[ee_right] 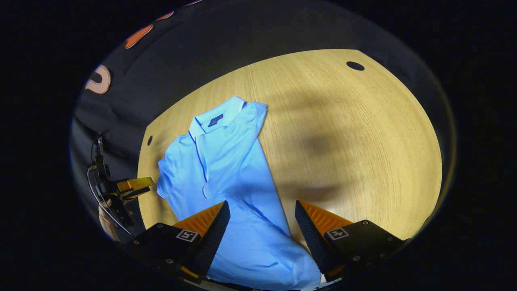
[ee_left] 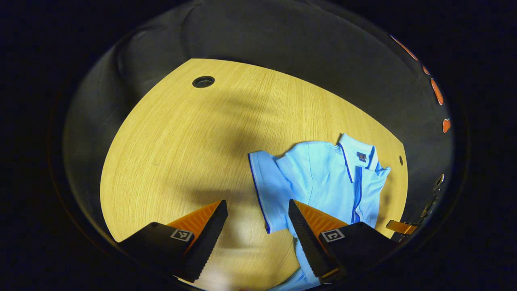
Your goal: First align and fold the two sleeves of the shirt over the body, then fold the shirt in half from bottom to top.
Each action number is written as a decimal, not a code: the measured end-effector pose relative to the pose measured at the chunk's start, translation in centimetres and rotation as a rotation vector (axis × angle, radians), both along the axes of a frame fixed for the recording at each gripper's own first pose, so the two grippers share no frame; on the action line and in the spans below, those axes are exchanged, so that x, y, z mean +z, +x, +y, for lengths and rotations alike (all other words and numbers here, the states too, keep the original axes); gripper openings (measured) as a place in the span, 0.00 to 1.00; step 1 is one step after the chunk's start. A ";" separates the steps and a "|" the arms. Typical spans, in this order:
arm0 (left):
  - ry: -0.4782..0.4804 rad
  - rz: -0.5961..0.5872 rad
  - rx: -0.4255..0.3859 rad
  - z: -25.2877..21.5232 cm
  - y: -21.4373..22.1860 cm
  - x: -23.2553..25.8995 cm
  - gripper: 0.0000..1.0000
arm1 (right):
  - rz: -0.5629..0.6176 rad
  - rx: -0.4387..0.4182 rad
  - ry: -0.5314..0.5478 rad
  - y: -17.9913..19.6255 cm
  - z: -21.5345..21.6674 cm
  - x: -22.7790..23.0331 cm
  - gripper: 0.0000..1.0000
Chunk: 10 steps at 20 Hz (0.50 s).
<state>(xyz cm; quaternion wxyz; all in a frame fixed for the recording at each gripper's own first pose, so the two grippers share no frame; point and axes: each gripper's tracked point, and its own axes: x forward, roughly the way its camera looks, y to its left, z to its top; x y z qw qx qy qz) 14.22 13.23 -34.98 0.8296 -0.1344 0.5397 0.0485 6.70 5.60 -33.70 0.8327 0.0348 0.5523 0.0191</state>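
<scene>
My left gripper (ee_left: 257,220) wide open over bare wooden table (ee_left: 181,141), holding nothing. Light blue shirt (ee_left: 323,178) lies flat, lower right of left gripper view, one sleeve (ee_left: 264,182) spread out toward frame middle.

My right gripper (ee_right: 262,222) wide open too, holding nothing, above shirt body (ee_right: 226,169). Collar (ee_right: 216,117) toward upper left of right gripper view. Left gripper (ee_right: 133,186) at left edge there.

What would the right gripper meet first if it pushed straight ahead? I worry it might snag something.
Most likely the light blue polo shirt: its body lies between the open fingers of the right gripper. Depth is unclear.
</scene>
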 end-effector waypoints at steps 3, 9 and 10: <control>0.011 0.035 0.002 -0.3 0.1 -1.2 0.99 | 0.018 -0.021 0.002 -0.4 -1.3 -0.4 0.99; 0.015 0.093 0.026 -0.7 -0.1 -2.7 0.99 | 0.045 -0.034 0.019 -0.9 -1.7 -1.1 0.99; 0.014 0.108 0.037 -0.9 -0.3 -3.0 0.99 | 0.046 -0.037 0.022 -0.9 -1.7 -1.1 0.99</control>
